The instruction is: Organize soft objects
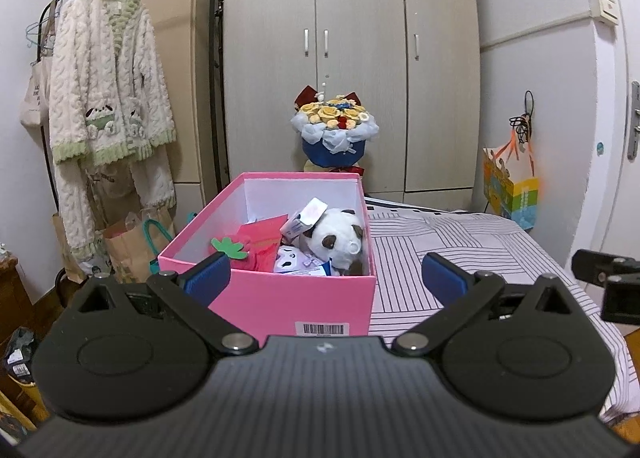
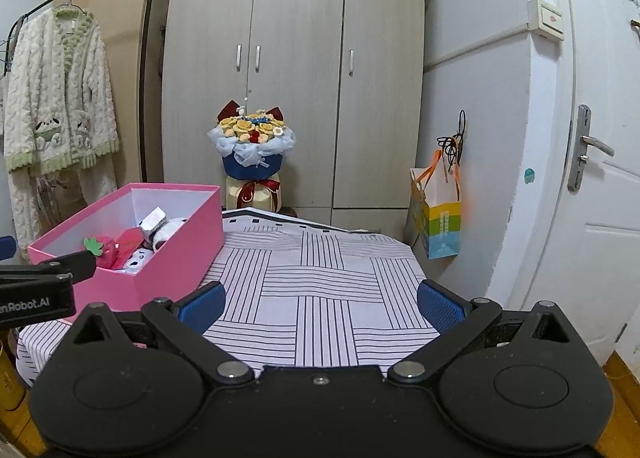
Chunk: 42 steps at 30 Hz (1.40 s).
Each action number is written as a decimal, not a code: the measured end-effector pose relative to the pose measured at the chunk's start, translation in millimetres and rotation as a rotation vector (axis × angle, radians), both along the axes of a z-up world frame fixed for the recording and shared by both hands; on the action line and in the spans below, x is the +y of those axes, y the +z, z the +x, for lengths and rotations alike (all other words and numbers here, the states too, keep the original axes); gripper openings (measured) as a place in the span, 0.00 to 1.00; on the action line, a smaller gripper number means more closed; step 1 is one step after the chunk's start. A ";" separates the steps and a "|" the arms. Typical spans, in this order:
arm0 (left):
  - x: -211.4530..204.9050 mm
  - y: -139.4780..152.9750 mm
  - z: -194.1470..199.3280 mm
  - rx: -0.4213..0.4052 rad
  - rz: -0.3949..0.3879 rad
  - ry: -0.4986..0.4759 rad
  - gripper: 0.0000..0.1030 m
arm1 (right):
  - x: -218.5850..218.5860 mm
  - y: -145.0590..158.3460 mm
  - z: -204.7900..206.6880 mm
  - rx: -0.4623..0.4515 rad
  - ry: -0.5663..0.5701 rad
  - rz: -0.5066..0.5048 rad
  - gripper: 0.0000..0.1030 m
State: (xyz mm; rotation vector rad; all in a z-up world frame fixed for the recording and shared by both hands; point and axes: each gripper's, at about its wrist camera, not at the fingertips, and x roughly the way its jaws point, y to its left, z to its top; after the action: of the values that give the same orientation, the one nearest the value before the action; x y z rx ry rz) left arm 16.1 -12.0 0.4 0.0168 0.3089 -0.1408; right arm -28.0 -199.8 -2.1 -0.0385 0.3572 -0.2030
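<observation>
Two hand-held grippers above a bed, both empty. The left gripper [image 1: 326, 274] hangs with its blue pads [image 1: 210, 272] spread wide apart, facing the near end of the pink box [image 1: 296, 306]; nothing lies between the fingers. The right gripper [image 2: 320, 304] is likewise spread apart and holds nothing, aimed over the bare striped bedsheet [image 2: 320, 290] to the right of the box.

The soft things sit together inside the box, which stands on the left part of the bed near its foot. A panda plush [image 1: 340, 236] leans against the right wall, its paper tag [image 1: 312, 212] sticking up. A red strawberry plush with a green leaf [image 1: 230, 246] lies against the left wall, and a small white toy [image 1: 294, 260] lies between them, low in the box. The open top lets items drop in from above, which likely explains why the box stands within reach of both grippers.

No loose soft thing shows on the sheet, so the gathering appears largely done. A flower bouquet [image 1: 334, 130] stands before the wardrobe [image 1: 352, 58]; a fleece cardigan [image 1: 108, 98] hangs on the rack at left. Neither is near the grippers.
</observation>
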 end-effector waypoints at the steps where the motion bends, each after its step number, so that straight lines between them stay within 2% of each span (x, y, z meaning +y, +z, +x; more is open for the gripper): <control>1: 0.3 -0.3 1.1 0.002 -0.001 0.002 1.00 | 0.3 0.2 -0.7 -0.005 0.000 -0.002 1.00; 10: 2.3 -2.2 4.3 0.003 0.007 0.012 1.00 | 1.2 -0.4 -4.8 -0.018 -0.016 -0.004 1.00; 19: 3.8 -4.1 5.0 0.027 0.011 -0.024 1.00 | 0.2 0.5 -7.4 -0.030 -0.022 -0.005 1.00; 32: 4.0 -4.9 2.8 0.033 0.001 -0.024 1.00 | -5.9 -5.7 -3.2 -0.004 -0.042 0.000 1.00; 42: 1.3 -5.7 2.6 0.035 0.028 -0.003 1.00 | -9.5 -9.0 -2.5 0.006 -0.052 -0.001 1.00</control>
State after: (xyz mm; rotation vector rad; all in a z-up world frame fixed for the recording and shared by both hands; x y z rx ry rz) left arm 18.7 -10.7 -5.4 0.0421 0.3463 -0.1396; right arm -30.5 -209.3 -11.1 -0.0306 0.3640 -0.2547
